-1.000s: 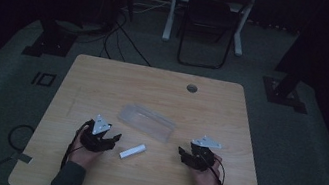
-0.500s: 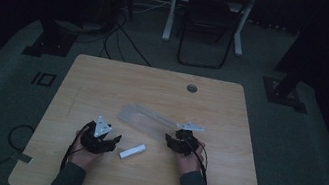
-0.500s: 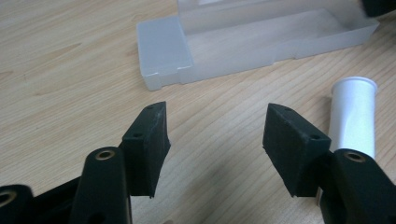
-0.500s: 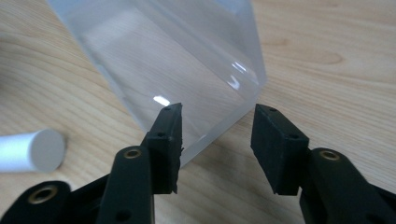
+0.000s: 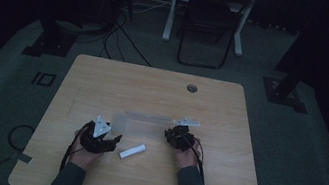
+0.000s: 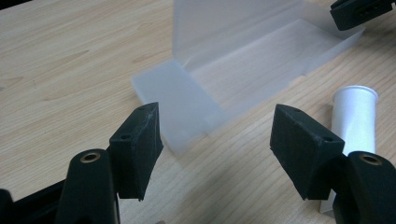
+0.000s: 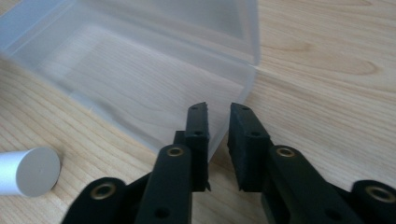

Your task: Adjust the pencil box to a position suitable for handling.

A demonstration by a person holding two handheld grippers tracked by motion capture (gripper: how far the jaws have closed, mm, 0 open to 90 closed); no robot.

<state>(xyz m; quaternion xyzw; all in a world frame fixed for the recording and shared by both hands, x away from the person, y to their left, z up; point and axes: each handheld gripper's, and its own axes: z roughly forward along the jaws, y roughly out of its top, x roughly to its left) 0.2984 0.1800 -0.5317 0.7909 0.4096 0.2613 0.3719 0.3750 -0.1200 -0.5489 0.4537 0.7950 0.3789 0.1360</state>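
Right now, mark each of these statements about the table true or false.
1. The left gripper has its fingers open with nothing between them. True; they have just been opening.
2. The white cylinder lies inside the translucent box. False: it lies on the table beside the box.
3. The right gripper has its fingers closed on the box's end wall. True.
4. The box is shut. False: it is open, its lid raised.
5. The table has a round hole near its far edge. True.
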